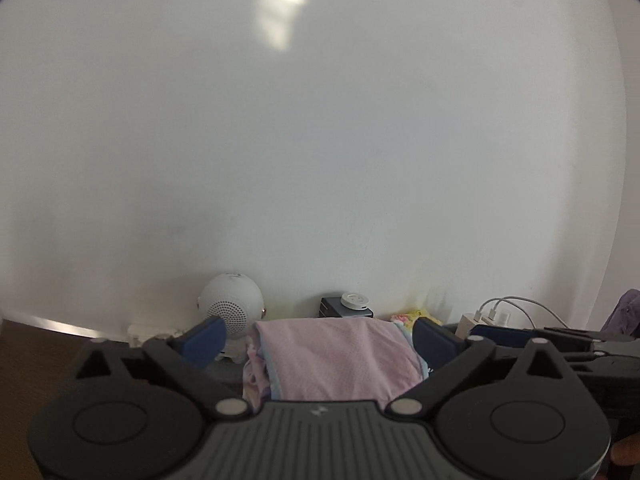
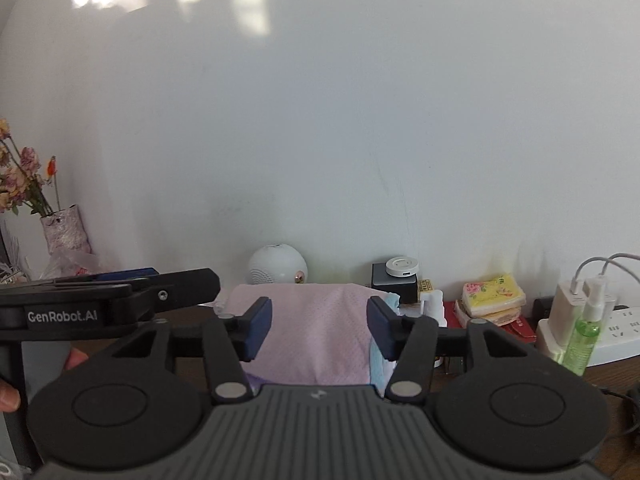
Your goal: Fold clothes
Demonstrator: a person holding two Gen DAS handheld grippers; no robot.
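White round speaker (image 2: 277, 267) against the wall, grey box (image 2: 394, 286) with a white puck (image 2: 402, 267) on top, yellow floral tissue packs (image 2: 493, 294), chargers (image 2: 570, 294) with white cables in a power strip (image 2: 616, 330), green spray bottle (image 2: 583, 342), dried flowers in a vase (image 2: 66, 232) far left.

We see the folded garment (image 2: 312, 332) on top of a stack of clothes (image 1: 256, 376) on the table (image 2: 192, 316), with the round speaker (image 2: 278, 266) behind it to the left by the wall, the tissue packs (image 2: 494, 292) to its right, and the power strip (image 2: 616, 332) farther right.
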